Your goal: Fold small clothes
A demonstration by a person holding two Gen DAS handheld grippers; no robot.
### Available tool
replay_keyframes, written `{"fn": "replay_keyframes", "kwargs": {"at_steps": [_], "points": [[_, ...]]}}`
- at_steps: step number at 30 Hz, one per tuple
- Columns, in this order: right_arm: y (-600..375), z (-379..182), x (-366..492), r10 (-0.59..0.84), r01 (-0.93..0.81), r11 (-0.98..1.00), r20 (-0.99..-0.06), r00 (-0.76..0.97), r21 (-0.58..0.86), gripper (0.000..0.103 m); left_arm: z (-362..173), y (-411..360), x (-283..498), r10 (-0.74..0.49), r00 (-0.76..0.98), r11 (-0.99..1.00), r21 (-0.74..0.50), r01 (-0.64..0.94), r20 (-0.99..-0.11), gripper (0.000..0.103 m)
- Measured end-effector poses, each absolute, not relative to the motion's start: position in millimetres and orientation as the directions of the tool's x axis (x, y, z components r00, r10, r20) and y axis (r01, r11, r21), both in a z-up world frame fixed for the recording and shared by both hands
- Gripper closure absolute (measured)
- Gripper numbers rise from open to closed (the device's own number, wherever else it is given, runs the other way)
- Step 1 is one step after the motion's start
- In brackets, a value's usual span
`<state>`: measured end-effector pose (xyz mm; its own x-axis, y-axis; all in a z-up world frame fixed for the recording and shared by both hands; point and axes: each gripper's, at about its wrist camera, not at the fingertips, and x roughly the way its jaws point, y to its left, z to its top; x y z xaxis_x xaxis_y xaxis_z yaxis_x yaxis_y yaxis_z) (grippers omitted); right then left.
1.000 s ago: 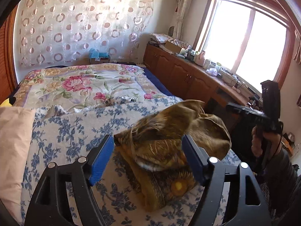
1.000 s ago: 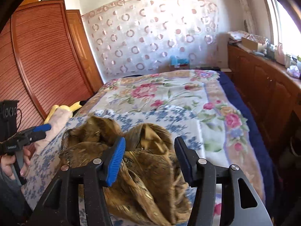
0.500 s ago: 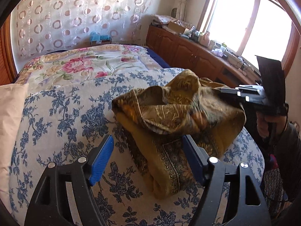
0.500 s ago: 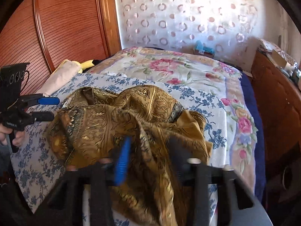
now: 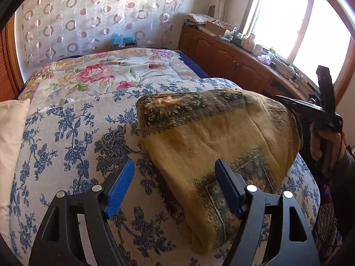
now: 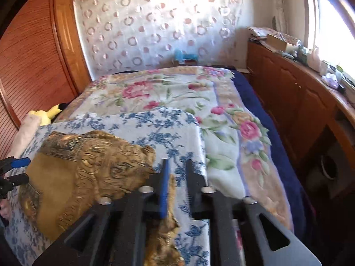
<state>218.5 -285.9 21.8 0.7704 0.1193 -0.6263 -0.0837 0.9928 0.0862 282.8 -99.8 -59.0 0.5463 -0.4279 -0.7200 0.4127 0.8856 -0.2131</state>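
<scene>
A golden-brown patterned cloth lies spread on the blue-flowered sheet of the bed. My left gripper is open and empty, hovering over the cloth's near edge. My right gripper is nearly closed on an edge of the cloth, a strip of which runs between its fingers. In the left wrist view the right gripper shows at the cloth's far right side. The left gripper's tips show at the left edge of the right wrist view.
A floral quilt covers the far half of the bed. A pale pillow lies at the left. A wooden cabinet with clutter runs under the window on the right. A wooden wardrobe stands left. A yellow plush toy lies beside it.
The bunched cloth has been pulled out flatter across the sheet. My right gripper has closed on its edge and drawn it to the right. My left gripper stayed open.
</scene>
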Motion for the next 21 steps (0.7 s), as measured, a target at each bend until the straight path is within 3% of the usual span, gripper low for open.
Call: {"fn": "replay_keyframes", "kwargs": {"at_steps": [3,6,9,21], "points": [[-291.4,28.3,213.9,0.166,-0.12,0.986,-0.618,0.769,0.116,0.049,-61.6,-99.6,289.3,-0.422,0.543,0.889,-0.214,0.405,-0.726,0.027],[-293.7,32.6,201.5,0.211,-0.175,0.977,-0.632,0.745,0.12,0.037,-64.3,-100.5,298.3,-0.416,0.54,0.891,-0.21,0.402,-0.732,0.027],[-301.3,25.5,206.0,0.238,-0.204,0.97,-0.654,0.718,0.129,0.031,-67.2,-102.3,304.1,-0.412,0.537,0.892,-0.208,0.4,-0.736,0.027],[-314.4,10.1,251.3,0.261,-0.21,0.964,-0.747,0.612,0.165,0.026,-80.8,-109.6,312.4,-0.413,0.508,0.891,-0.219,0.398,-0.756,0.027]]}}
